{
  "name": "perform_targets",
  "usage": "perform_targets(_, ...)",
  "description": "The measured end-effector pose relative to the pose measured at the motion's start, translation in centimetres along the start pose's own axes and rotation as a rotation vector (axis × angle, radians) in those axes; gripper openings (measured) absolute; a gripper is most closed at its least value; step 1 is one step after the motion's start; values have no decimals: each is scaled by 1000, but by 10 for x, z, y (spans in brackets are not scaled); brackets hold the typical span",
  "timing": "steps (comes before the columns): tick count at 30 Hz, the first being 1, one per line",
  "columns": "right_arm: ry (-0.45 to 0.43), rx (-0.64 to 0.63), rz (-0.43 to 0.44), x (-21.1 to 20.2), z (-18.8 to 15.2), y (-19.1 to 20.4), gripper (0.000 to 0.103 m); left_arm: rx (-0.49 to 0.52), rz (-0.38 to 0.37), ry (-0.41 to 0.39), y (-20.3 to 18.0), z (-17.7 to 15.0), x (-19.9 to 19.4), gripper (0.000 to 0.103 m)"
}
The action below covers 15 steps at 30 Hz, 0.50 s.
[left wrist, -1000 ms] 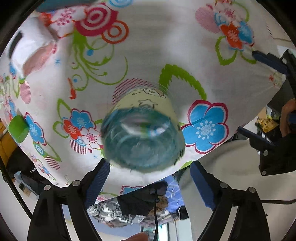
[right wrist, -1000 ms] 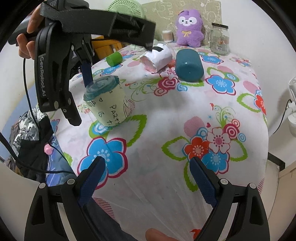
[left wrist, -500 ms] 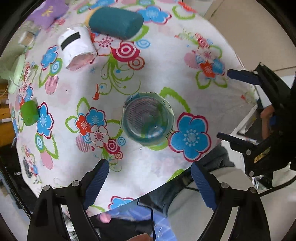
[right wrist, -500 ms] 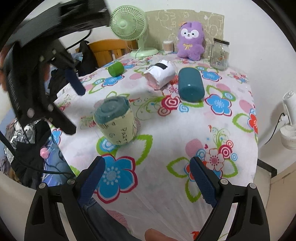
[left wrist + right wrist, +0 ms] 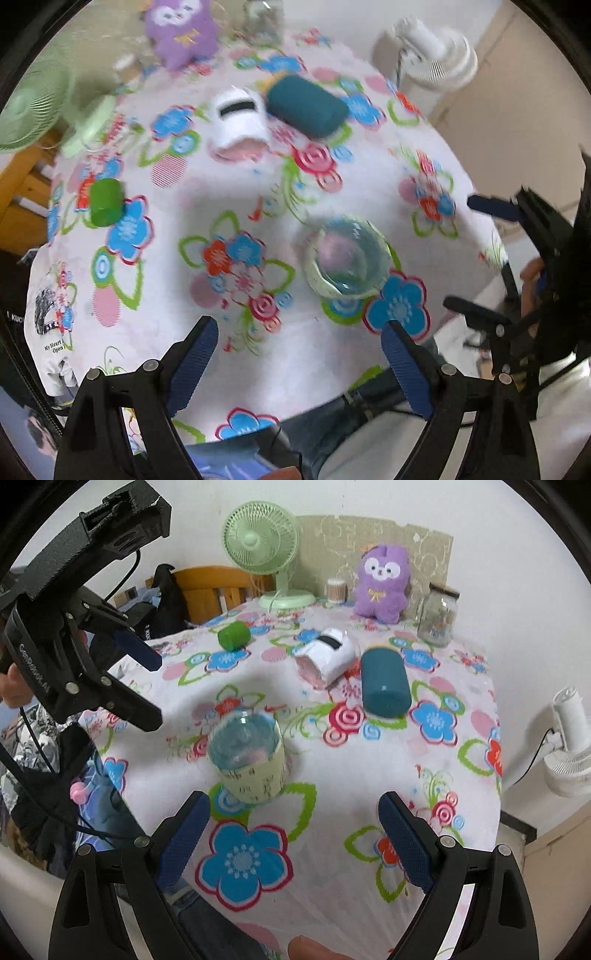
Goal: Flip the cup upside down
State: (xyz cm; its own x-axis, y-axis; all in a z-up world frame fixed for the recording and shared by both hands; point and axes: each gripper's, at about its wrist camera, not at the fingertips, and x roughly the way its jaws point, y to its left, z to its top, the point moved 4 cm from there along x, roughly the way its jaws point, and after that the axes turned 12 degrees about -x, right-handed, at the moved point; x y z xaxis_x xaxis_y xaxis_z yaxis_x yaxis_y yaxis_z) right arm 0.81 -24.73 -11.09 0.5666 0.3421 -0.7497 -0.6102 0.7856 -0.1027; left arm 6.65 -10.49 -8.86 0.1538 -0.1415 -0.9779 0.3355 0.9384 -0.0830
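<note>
The cup (image 5: 246,755) is seen standing on the flowered surface (image 5: 369,760) near its front left edge, with a pale paper sleeve around its lower part and a clear bluish end uppermost. From the right wrist view its side and printed sleeve are shown; from the left wrist view it (image 5: 347,257) is looked down on, so only a blurred, glassy round is made out. The left tongs (image 5: 299,369) are held open and empty, well apart from the cup. The right tongs (image 5: 295,845) are likewise spread wide with nothing between them, the cup lying just beyond the left finger.

Only in the right wrist view are the green fan (image 5: 262,539), the glass jar (image 5: 437,618) and the left tongs' body (image 5: 74,657) shown sharply. The teal cylinder (image 5: 384,685), white roll (image 5: 327,657) and green cap (image 5: 233,635) lie farther back. A white fan (image 5: 439,55) beside the surface is shown more fully in the left view.
</note>
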Motion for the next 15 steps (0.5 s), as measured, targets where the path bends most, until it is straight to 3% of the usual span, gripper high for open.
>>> perform_targets(15, -112, -14, -80, -23, 39, 22, 94, -87, 10, -410, 20, -11, -46, 91)
